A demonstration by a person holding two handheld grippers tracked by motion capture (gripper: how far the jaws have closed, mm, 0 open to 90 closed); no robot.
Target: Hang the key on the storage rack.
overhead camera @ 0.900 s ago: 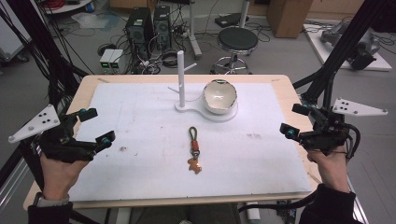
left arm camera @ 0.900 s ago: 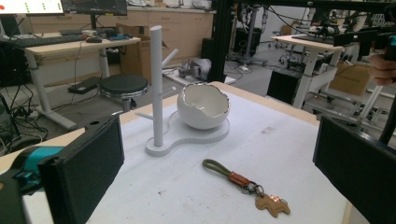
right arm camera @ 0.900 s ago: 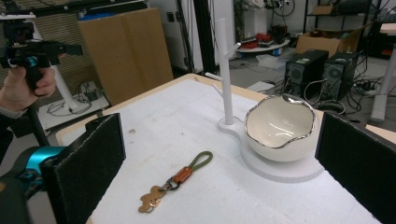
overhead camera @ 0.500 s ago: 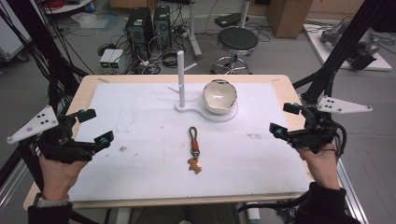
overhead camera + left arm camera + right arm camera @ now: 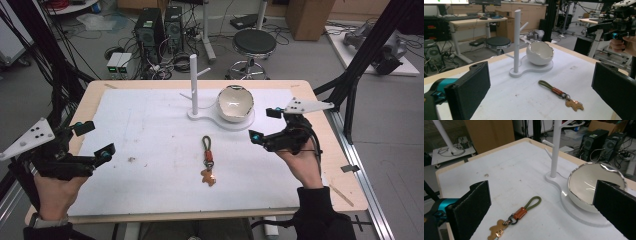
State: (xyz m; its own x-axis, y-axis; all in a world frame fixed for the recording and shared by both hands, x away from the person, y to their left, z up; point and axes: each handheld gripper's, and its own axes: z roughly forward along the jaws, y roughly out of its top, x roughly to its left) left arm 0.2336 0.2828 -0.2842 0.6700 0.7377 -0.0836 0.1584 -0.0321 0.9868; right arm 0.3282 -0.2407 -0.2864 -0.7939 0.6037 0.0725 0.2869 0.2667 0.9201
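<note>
The left gripper [image 5: 541, 97] has its two black jaws spread wide apart above the white mat [image 5: 524, 100]. Between them lies a keychain [image 5: 560, 93]: olive loop, brown clasp, flat tan charm. Beyond it stands a white stand [image 5: 517, 42] with side pegs, its base also carrying a white bowl [image 5: 540, 53] with a jagged rim. The right gripper [image 5: 621, 26] is held at upper right.

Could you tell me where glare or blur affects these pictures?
Right gripper view: bright glints line the bowl rim, and the near fingers look soft. Left gripper view: the keychain is sharp, the background hazy. High view: even light, faint shadows.
</note>
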